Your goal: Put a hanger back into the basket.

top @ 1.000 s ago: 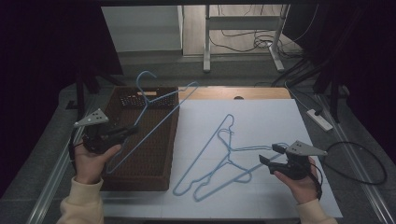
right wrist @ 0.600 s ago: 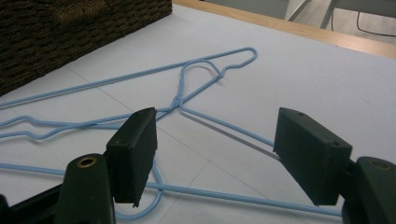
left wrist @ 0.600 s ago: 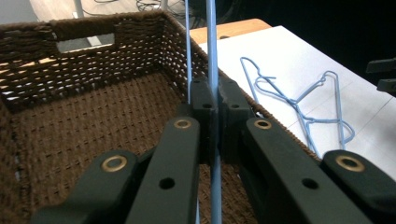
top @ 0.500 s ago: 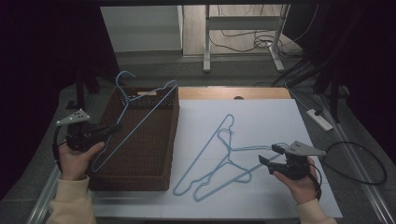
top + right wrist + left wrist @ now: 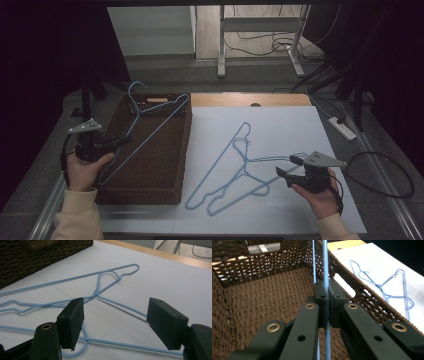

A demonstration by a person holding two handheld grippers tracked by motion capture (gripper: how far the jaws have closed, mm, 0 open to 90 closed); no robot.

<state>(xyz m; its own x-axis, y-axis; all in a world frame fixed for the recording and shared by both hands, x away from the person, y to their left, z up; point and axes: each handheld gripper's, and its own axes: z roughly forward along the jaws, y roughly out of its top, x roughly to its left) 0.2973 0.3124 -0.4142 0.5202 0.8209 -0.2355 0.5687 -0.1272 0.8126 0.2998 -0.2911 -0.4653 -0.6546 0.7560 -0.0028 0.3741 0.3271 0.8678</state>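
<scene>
Blue wire hanger carried over the wicker basket.

The left gripper (image 5: 121, 141), jaws clamped tight on a thin blue wire hanger (image 5: 150, 125), has swung it leftward since the earlier frames: the hanger now lies slantwise above the brown woven basket (image 5: 165, 192), its hook past the far rim. The basket is rectangular, coarse-woven, with open lattice walls. Right of the basket, two more blue wire hangers (image 5: 240, 170) lie crossed and flat on the smooth white sheet (image 5: 280, 125). The right gripper (image 5: 287, 167) has stayed beside them, jaws spread wide, gripping nothing.
</scene>
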